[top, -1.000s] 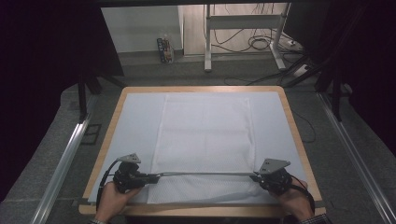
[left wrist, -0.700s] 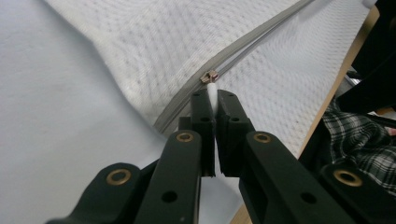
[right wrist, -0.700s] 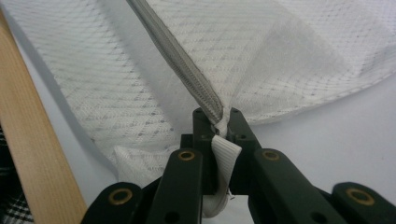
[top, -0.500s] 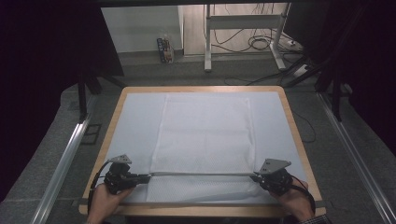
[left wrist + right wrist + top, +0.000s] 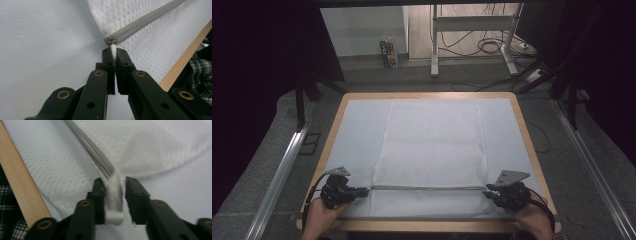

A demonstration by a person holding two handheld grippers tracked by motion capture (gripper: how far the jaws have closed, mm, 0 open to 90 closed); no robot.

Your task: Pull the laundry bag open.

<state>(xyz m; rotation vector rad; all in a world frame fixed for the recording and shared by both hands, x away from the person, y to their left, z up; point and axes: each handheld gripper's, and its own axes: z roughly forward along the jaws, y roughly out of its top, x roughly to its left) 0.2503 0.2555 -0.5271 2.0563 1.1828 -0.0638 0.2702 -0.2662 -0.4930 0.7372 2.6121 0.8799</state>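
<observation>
A white quilted cover (image 5: 432, 140) lies flat on the white-clothed table (image 5: 427, 95). A grey zipper (image 5: 427, 188) runs across its near end. At the zipper's left end, my left gripper (image 5: 364, 190) is shut on the white pull tab (image 5: 113, 47), just below the brass slider (image 5: 113, 41). My right gripper (image 5: 486, 191) is at the zipper's right end. Its jaws have just been opening. The cover's blurred corner (image 5: 113, 195) still lies between them, with a gap at the right pad (image 5: 130, 187).
The table's wooden rim (image 5: 20, 182) runs close behind both grippers on the near side. Metal rails (image 5: 282, 170) flank the table on the floor. A desk frame (image 5: 472, 25) and cables (image 5: 492, 47) stand beyond the far edge.
My left gripper has edged slightly left with the pull tab. The right hand stays in place at the zipper's other end.
</observation>
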